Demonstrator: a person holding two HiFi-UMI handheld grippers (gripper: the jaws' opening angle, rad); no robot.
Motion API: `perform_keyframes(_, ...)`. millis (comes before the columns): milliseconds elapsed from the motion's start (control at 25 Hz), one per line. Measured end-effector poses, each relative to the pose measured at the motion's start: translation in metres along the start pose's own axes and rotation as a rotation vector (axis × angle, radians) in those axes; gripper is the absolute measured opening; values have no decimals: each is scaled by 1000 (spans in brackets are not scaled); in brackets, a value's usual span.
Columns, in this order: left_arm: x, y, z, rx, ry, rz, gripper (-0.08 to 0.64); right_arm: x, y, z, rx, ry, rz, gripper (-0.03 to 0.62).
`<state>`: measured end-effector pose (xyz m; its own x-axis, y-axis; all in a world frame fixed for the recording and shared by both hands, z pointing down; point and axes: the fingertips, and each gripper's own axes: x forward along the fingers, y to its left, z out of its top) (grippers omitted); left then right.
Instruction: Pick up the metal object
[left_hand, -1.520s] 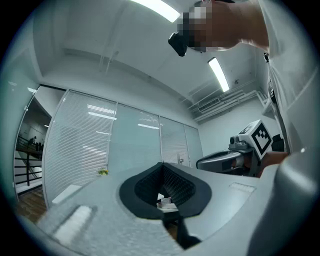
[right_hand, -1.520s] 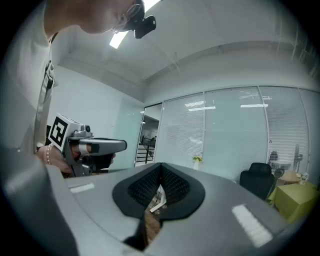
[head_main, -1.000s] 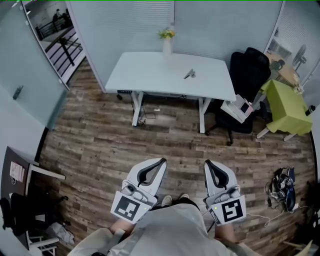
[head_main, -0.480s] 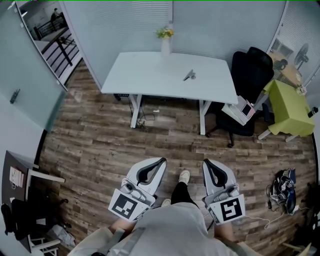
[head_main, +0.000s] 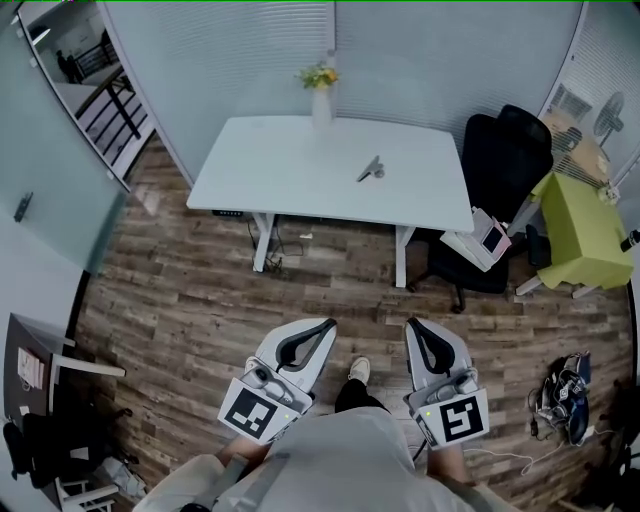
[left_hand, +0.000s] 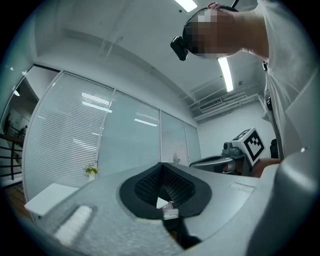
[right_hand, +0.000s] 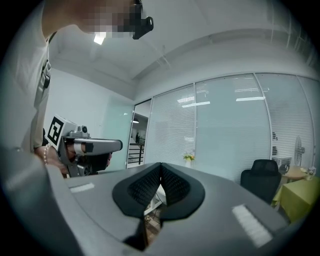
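Observation:
The metal object (head_main: 371, 168), small and grey, lies on the white table (head_main: 290, 180) across the room, right of its middle. A vase of flowers (head_main: 320, 92) stands at the table's far edge. Both grippers are held close to my body, well short of the table, over the wooden floor. My left gripper (head_main: 324, 323) is shut with nothing in it; in its own view the pads (left_hand: 150, 185) meet. My right gripper (head_main: 411, 324) is shut too, with nothing in it, its pads (right_hand: 172, 185) pressed together. Each gripper shows in the other's view, the right (left_hand: 240, 150) and the left (right_hand: 87, 147).
A black office chair (head_main: 505, 150) stands at the table's right end, a white device (head_main: 483, 227) by it. A green side table (head_main: 580, 215) is further right. A bag (head_main: 563, 395) lies on the floor at right. A small desk (head_main: 30, 350) is at lower left.
The table has come nearer and shifted in the head view as the person steps forward. Both grippers keep their place and stay shut.

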<state>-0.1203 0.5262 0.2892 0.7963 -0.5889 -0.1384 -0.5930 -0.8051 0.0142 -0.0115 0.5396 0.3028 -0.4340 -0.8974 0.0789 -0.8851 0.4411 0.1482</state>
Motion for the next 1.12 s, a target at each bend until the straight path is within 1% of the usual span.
perform_keyframes(200, 59, 17, -6, 3, 10, -3, 2, 29, -54, -5, 2, 4, 4, 2)
perform_keyframes(560, 149, 49, -13, -17, -32, 19, 2, 73, -133, -17, 2, 12, 27, 2)
perform_keyframes(680, 169, 57, -17, -23, -24, 22, 2, 89, -148, -19, -7, 16, 43, 2)
perform_keyframes(920, 192, 74, -32, -13, 24, 43, 2, 114, -168, -28, 2, 28, 72, 2)
perform_keyframes(1120, 209, 100, -39, -10, 26, 46, 2, 143, -182, -32, 3, 23, 74, 2)
